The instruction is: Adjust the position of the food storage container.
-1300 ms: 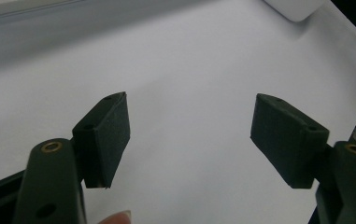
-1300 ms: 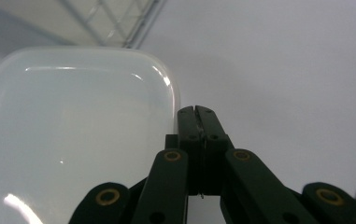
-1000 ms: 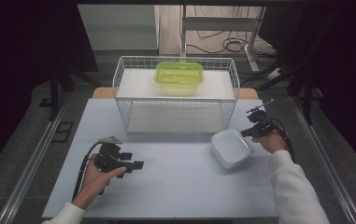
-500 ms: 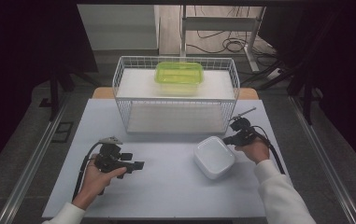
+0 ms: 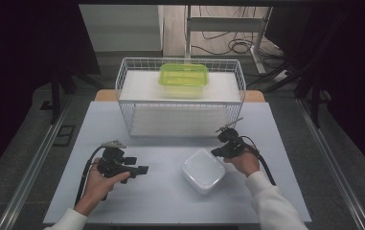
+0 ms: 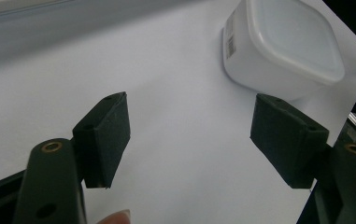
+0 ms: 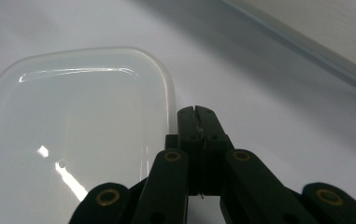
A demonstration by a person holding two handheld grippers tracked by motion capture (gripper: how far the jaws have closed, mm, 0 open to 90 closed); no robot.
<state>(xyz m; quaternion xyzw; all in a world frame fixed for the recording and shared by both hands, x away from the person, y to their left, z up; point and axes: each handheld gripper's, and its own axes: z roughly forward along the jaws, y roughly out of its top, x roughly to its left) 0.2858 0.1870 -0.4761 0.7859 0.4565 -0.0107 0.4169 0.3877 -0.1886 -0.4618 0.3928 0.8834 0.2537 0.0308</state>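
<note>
Both hand-held grippers flank the white container (image 5: pixel 203 170); bare table (image 5: pixel 161 201) between.

White sleeves, black hand-held gripper (image 5: pixel 139 169) with brass rivets, trailing black cable, grey plate

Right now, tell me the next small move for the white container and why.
Probably keep nudging the white container leftward with the right claw. Its jaws are shut and pressed against the container's rim, while the left claw waits open, aimed at the container but apart from it.
</note>
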